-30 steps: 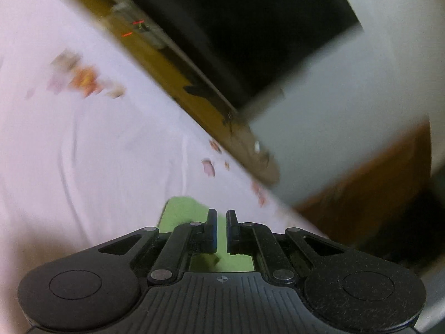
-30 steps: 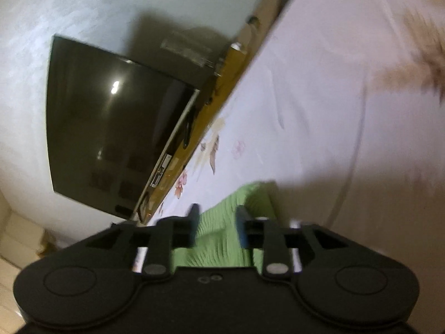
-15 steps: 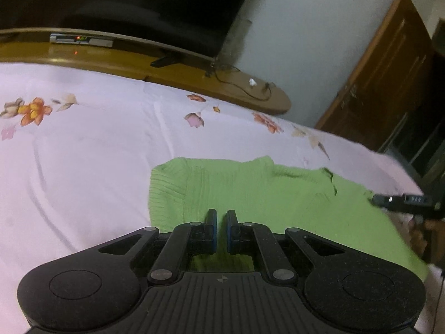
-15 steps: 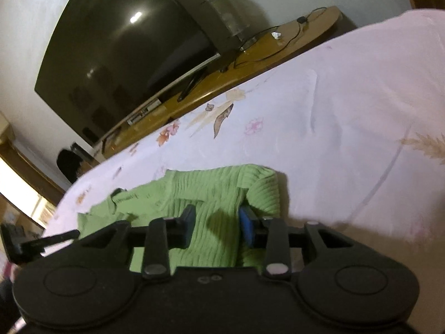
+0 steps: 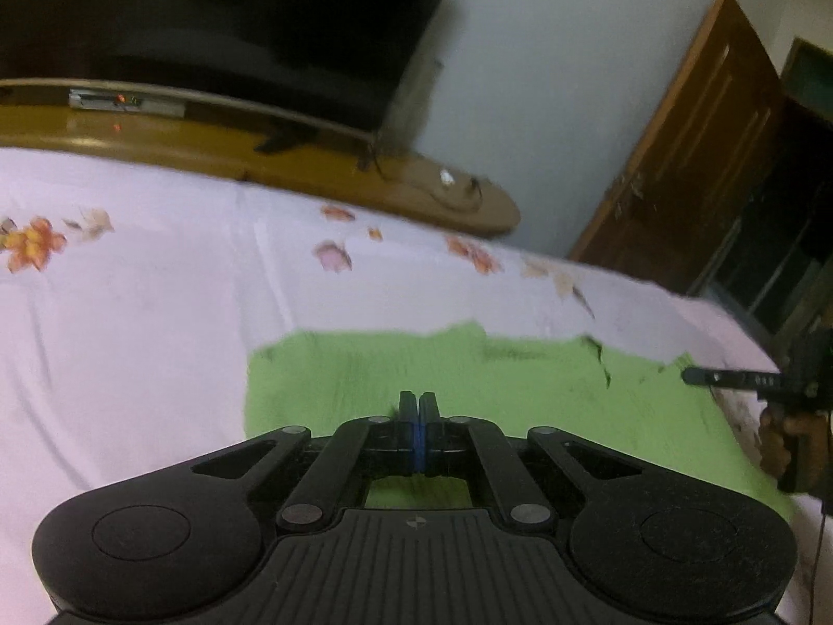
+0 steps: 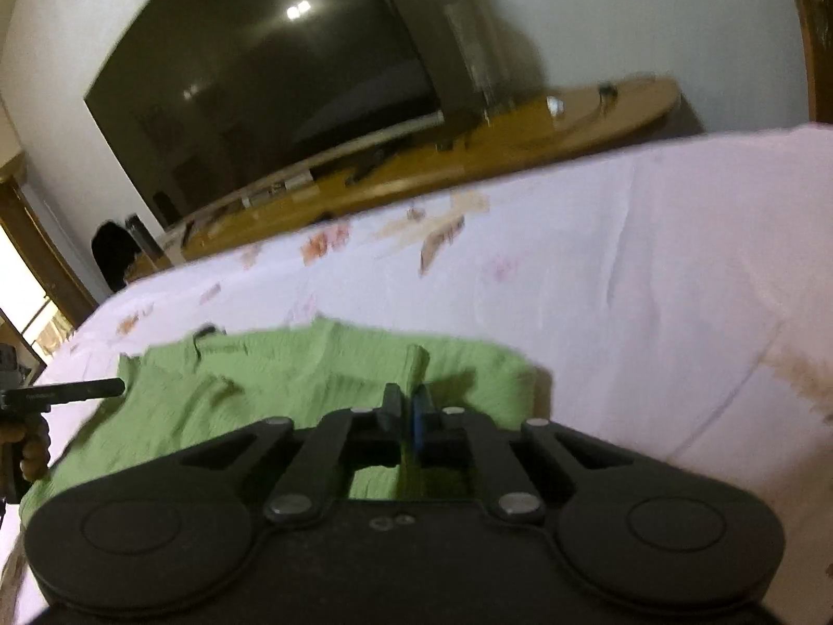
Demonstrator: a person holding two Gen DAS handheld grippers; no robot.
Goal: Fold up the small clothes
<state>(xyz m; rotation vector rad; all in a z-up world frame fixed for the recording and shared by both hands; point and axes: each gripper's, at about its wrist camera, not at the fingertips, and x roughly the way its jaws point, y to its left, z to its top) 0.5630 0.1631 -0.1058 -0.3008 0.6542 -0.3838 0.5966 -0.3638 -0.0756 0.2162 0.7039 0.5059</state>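
Observation:
A green knit garment (image 5: pixel 520 380) lies spread flat on a pale pink floral bed sheet (image 5: pixel 130 338). My left gripper (image 5: pixel 418 398) hovers over its near edge, its blue pads pressed together with no cloth showing between them. In the right wrist view the same garment (image 6: pixel 260 390) has a raised ridge of fabric running up into my right gripper (image 6: pixel 407 396), which is shut on that fold near the garment's right end. A hand holds the right gripper (image 5: pixel 729 379) at the far right edge of the left wrist view. The left gripper (image 6: pixel 78 390) shows at the left edge of the right wrist view.
A large dark television (image 6: pixel 270 78) stands on a long wooden shelf (image 6: pixel 520 151) beyond the bed's far edge. A brown wooden door (image 5: pixel 703 156) is at the right. The sheet (image 6: pixel 651 286) stretches on to the right of the garment.
Both views have rolled from steeply tilted to nearly level. The right jaws have closed from a wide gap onto a fold of the green garment. The left jaws' small gap has closed.

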